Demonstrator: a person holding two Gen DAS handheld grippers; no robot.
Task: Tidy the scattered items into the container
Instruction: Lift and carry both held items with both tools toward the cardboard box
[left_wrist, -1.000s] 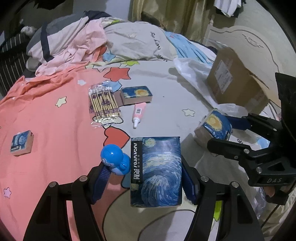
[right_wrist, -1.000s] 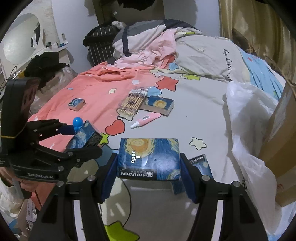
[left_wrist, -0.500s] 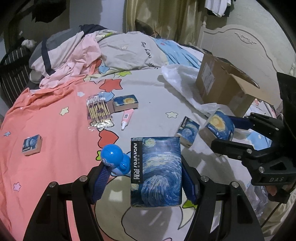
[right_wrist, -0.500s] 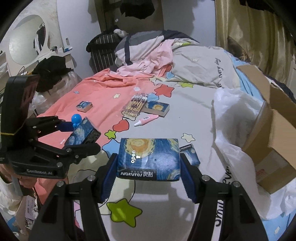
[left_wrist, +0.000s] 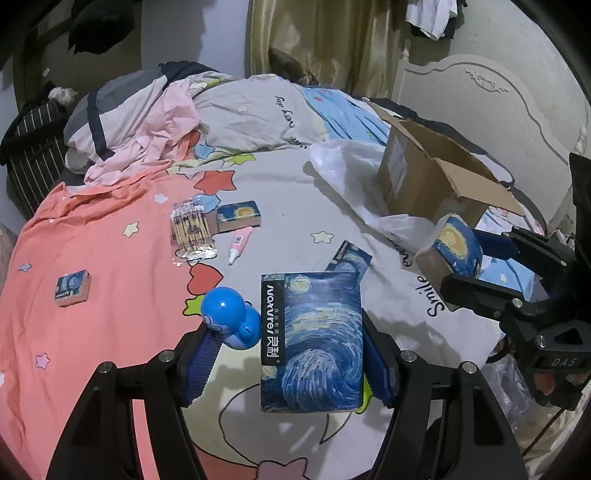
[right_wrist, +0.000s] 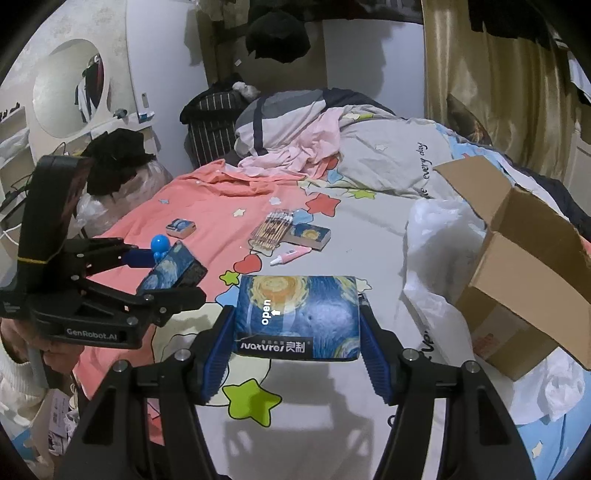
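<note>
The left gripper (left_wrist: 284, 354) is clamping two things at once between its blue pads: a tall blue swirl-printed tissue pack (left_wrist: 310, 339) low in the centre of its view, and a small round blue plastic figurine (left_wrist: 229, 317) wedged against the left pad. The right gripper (right_wrist: 295, 332) is gripping a second blue-and-yellow starry tissue pack (right_wrist: 297, 317) squarely across its short sides, lower centre of its view.

The open brown cardboard box (right_wrist: 517, 266) is sitting at the right edge of that view, on crumpled white plastic sheeting (right_wrist: 439, 258).

Both loads are probably heading for the box. The figurine is looking the least secure, so keeping the left squeeze steady and the wrist level matters. The box's raised flap (right_wrist: 476, 184) is leaning over the opening; coming in from above should clear it, one hand at a time.

Several smaller items, including a bundle of pencils (left_wrist: 192, 230), are lying upper left.
</note>
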